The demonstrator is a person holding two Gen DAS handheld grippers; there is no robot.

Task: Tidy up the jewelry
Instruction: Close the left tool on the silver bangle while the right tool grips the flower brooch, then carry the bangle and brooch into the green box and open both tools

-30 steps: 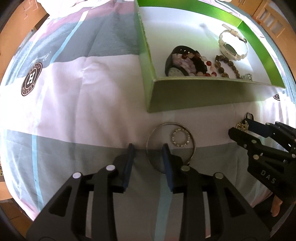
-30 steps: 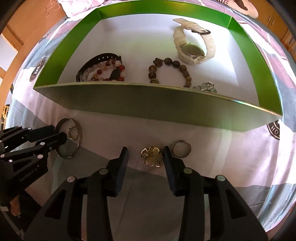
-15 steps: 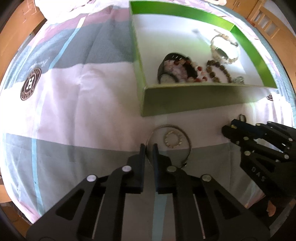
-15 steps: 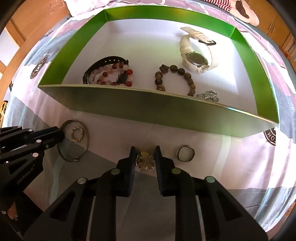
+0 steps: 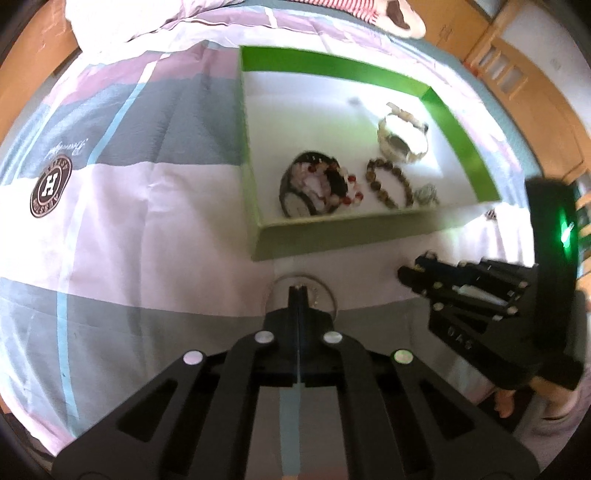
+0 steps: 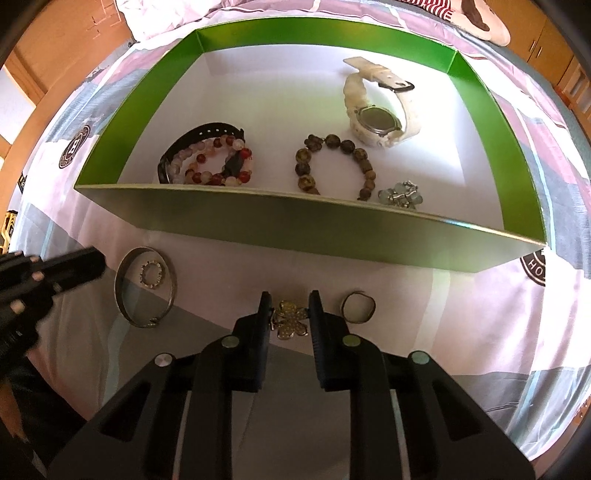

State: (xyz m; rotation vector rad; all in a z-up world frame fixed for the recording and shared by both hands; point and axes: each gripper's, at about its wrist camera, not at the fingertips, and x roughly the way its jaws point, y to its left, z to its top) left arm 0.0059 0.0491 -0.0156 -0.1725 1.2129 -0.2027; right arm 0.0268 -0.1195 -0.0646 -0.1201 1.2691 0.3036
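Observation:
A green box (image 6: 280,225) with a white floor lies on the bed and holds a white watch (image 6: 376,118), a brown bead bracelet (image 6: 332,166), a black watch with pink beads (image 6: 207,162) and a small silver piece (image 6: 400,194). In front of it lie a silver bangle (image 6: 146,286) with a small beaded ring (image 6: 151,275) inside, a gold flower brooch (image 6: 290,319) and a plain ring (image 6: 357,306). My right gripper (image 6: 288,314) is shut on the brooch. My left gripper (image 5: 298,291) is shut with its tips over the bangle (image 5: 325,291); I cannot tell if it grips the bangle.
The bed cover (image 5: 147,221) is pink, grey and white with round logos (image 5: 50,186). Wooden furniture (image 5: 517,74) stands beyond the bed at the right. A crumpled sheet (image 5: 147,14) lies behind the box.
My left gripper closed fully and rose above the bangle. My right gripper closed on the flower brooch and holds it, with the box seen from higher up.

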